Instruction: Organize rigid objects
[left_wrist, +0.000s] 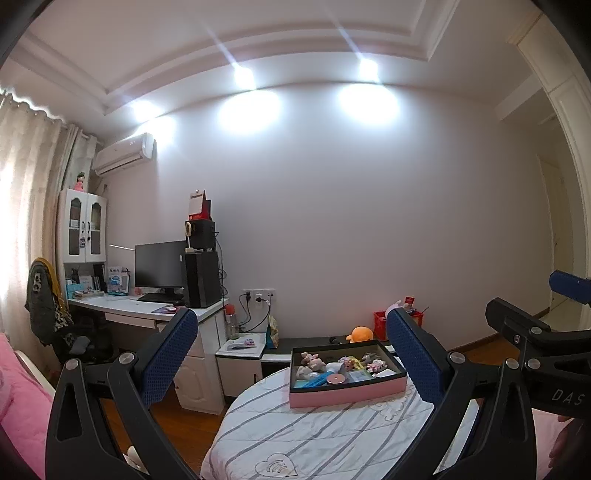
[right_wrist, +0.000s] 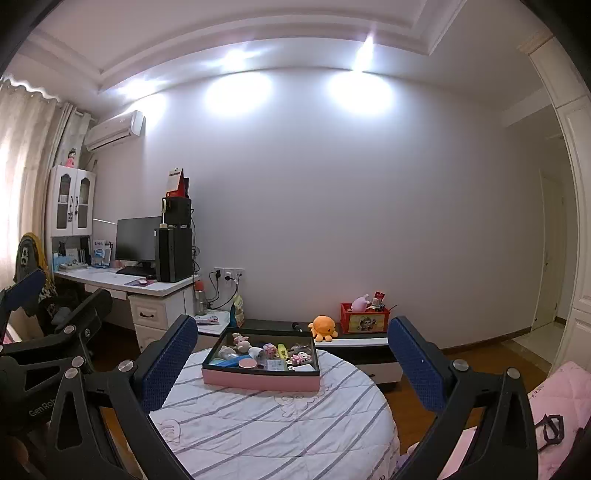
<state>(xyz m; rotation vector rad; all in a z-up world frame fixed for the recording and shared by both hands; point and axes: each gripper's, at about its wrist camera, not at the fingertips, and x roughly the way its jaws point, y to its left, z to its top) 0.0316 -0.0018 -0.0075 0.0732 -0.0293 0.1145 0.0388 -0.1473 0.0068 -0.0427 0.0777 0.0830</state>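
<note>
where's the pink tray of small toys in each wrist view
Left wrist view: the pink tray sits right of centre, low in the picture, on the striped round table, between the open fingers of the left gripper.
Right wrist view: the tray sits left of centre, closer to the left finger of the right gripper.
Shared landmark: the orange plush behind the tray.

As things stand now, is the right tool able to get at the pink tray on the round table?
Probably yes. The right tool is open and faces the pink tray, which sits on the striped table with bare cloth before it. Nothing stands between them; the left tool is off to the side.
</note>
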